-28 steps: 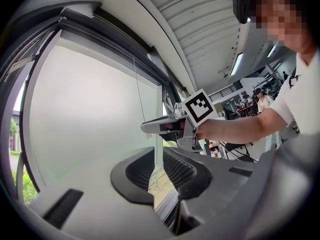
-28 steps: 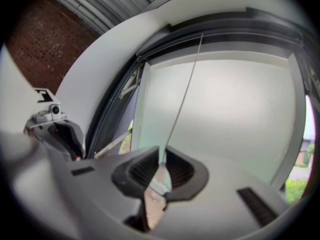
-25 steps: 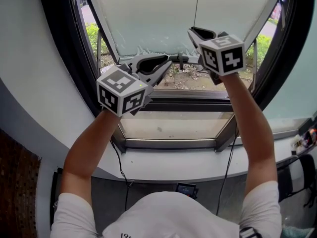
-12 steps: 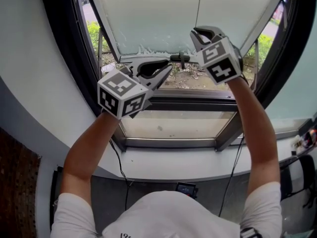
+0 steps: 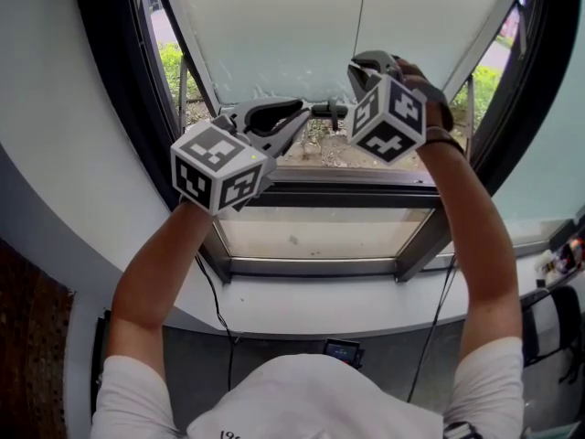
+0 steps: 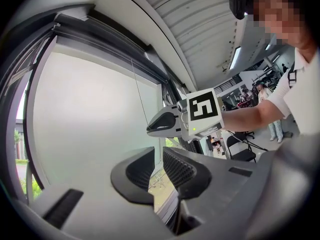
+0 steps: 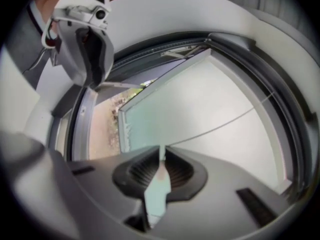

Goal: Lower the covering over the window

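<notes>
A pale translucent roller blind (image 5: pixel 292 26) hangs over the upper part of the window, and its lower edge is just above both grippers. My right gripper (image 5: pixel 355 79) is shut on that lower edge; in the right gripper view a thin pale strip of the blind (image 7: pixel 161 159) runs between its pads (image 7: pixel 175 169). My left gripper (image 5: pixel 320 110) is just left of it, level with the blind's bottom. In the left gripper view its jaws (image 6: pixel 159 171) stand almost together, with only a narrow slit and nothing between them. The blind (image 6: pixel 90 109) lies to their left.
Below the blind is open glass with gravel and grass (image 5: pixel 169 62) outside. A dark window frame (image 5: pixel 347 190) and a white curved sill (image 5: pixel 311 305) lie beneath my arms. A black cable (image 5: pixel 219 309) hangs down the wall under the sill.
My right gripper has rolled about its own axis, so its marker cube now faces further left. The left gripper and the blind's lower edge have hardly moved.
</notes>
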